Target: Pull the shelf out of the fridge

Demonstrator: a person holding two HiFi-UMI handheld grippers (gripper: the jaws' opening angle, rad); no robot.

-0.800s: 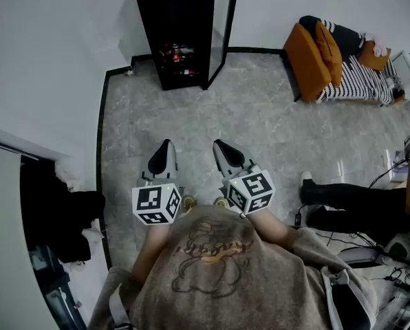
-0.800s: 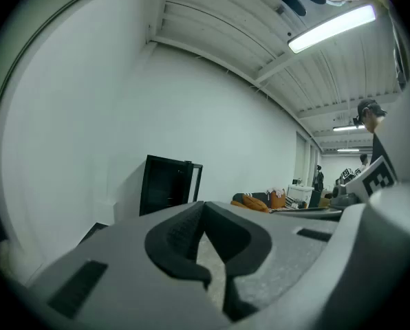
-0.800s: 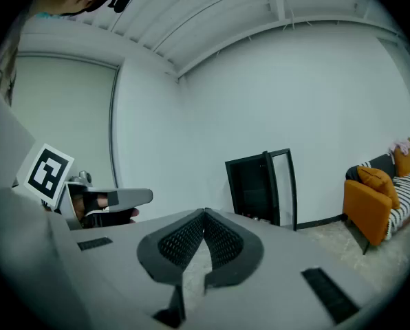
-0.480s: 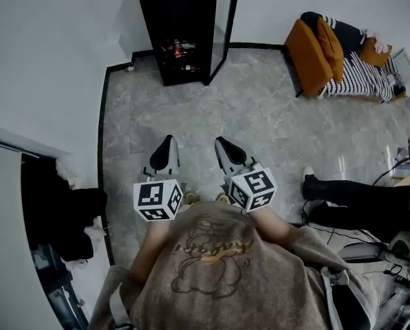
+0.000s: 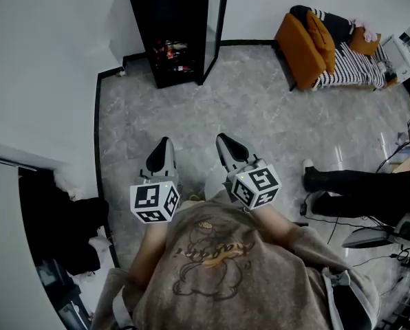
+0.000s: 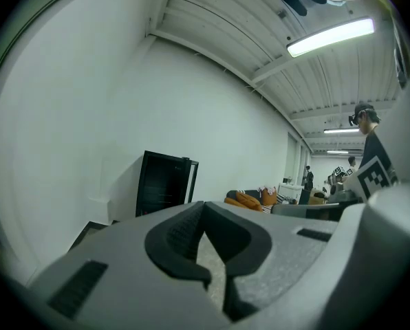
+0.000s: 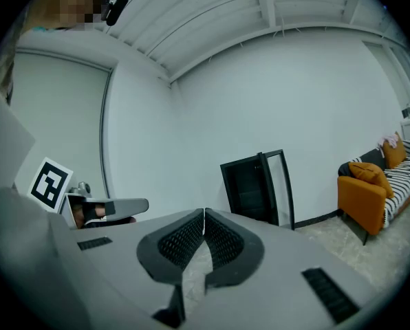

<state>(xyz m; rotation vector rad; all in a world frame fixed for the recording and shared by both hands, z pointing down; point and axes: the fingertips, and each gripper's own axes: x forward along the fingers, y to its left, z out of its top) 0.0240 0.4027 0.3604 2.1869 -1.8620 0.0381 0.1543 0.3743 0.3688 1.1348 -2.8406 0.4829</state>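
A tall black fridge (image 5: 172, 29) stands against the far white wall, its glass door (image 5: 216, 26) swung open to the right. Dark shelves with small reddish items (image 5: 172, 50) show low inside it. The fridge also appears far off in the left gripper view (image 6: 165, 183) and in the right gripper view (image 7: 253, 186). My left gripper (image 5: 164, 143) and right gripper (image 5: 222, 139) hang side by side over the grey floor, well short of the fridge. Both are shut with nothing between the jaws.
An orange sofa (image 5: 308, 40) with a striped blanket stands at the right wall. A seated person's legs (image 5: 360, 188) and cables lie at the right. Dark bags (image 5: 60, 229) sit at the left by a white partition. Grey tiled floor (image 5: 246, 108) stretches between me and the fridge.
The view has shifted slightly: fridge and sofa sit a bit further left and up in the head view. Both grippers keep their pose, still shut.
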